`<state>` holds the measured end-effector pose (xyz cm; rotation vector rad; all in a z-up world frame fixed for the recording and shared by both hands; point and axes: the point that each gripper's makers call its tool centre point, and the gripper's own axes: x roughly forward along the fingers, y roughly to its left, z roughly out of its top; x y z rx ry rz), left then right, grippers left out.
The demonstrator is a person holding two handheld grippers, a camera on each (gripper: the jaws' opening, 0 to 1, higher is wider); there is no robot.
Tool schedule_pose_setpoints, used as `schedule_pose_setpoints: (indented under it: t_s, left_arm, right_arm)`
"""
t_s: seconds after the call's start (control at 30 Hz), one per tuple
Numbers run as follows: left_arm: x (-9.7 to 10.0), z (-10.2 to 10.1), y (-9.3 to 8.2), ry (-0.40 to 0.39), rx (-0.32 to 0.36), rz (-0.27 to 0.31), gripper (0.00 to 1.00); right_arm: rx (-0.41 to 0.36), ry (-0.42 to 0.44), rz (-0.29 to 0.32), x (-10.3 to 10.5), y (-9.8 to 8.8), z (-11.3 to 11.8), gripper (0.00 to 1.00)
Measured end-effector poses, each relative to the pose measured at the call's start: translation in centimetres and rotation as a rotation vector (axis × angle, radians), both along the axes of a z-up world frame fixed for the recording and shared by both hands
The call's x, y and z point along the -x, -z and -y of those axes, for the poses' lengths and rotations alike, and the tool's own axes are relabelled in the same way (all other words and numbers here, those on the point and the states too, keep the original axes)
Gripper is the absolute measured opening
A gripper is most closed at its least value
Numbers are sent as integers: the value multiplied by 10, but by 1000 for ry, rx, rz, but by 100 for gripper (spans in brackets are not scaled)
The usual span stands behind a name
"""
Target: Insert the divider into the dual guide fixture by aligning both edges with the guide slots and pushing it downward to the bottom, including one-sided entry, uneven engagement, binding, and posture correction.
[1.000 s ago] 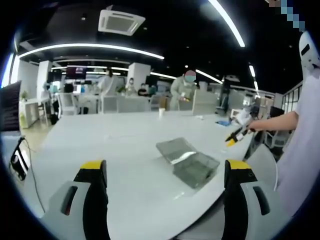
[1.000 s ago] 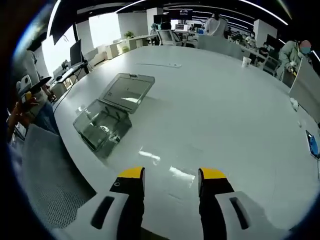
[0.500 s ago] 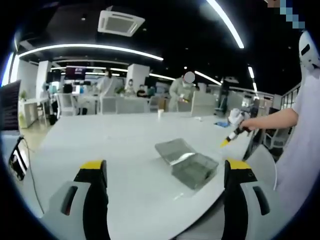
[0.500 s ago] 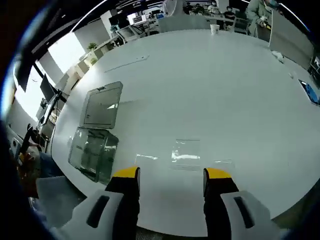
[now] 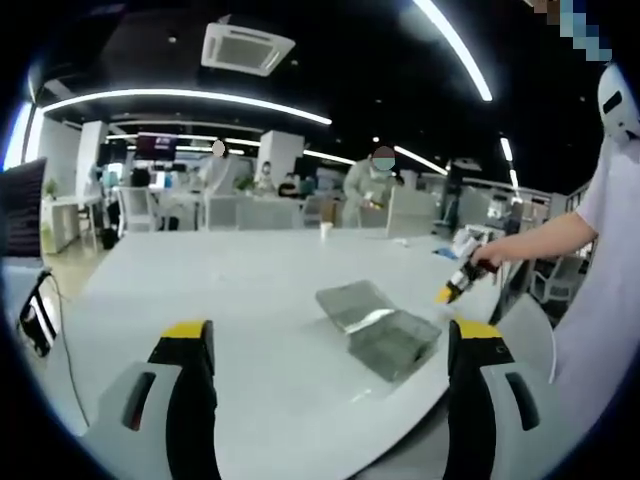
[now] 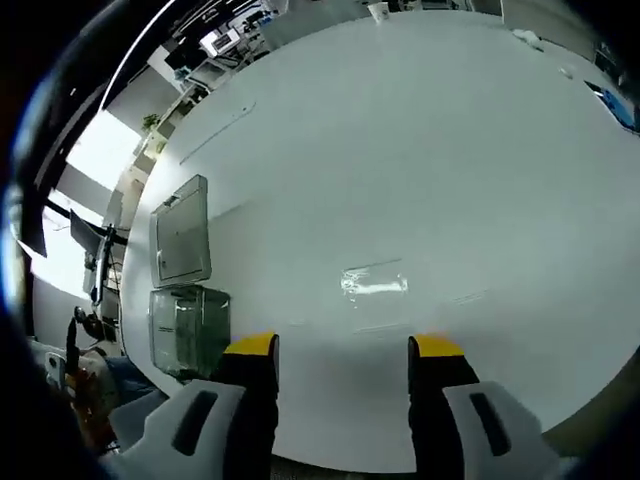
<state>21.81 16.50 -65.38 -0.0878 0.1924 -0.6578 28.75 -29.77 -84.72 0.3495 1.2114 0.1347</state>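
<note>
Clear divider (image 6: 374,284) flat on table (image 6: 480,170) | fixture (image 6: 187,328) apart

A clear plastic box, the dual guide fixture (image 6: 187,328), is seen lying open at the near edge of the white surface (image 6: 430,150), its hinged lid (image 6: 181,243) folded back flat on the surface just beyond it. In the left gripper view the fixture (image 5: 395,341) is being shown as a shallow, see-through tray near the edge. A small clear sheet, the divider (image 6: 373,284), is lying flat on the surface, well apart from the fixture, nothing touching it.
</note>
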Motion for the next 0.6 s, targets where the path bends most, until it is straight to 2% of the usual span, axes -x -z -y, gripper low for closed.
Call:
schedule_pose_setpoints:
  t_s: [0.07,0.2,0.6]
  left_arm:
    - [0,-1,1,-3,0,-1,95]
    - [-1,-3,1,-7,1,-1,95]
    - [-3,-9,4,-21,2,-6,94]
  right_arm:
    - [12,6,-4,-4,4,5,49]
    - [-11,25,-25,-8,9,6,48]
    - [91,-18,-59,-4,20,6,50]
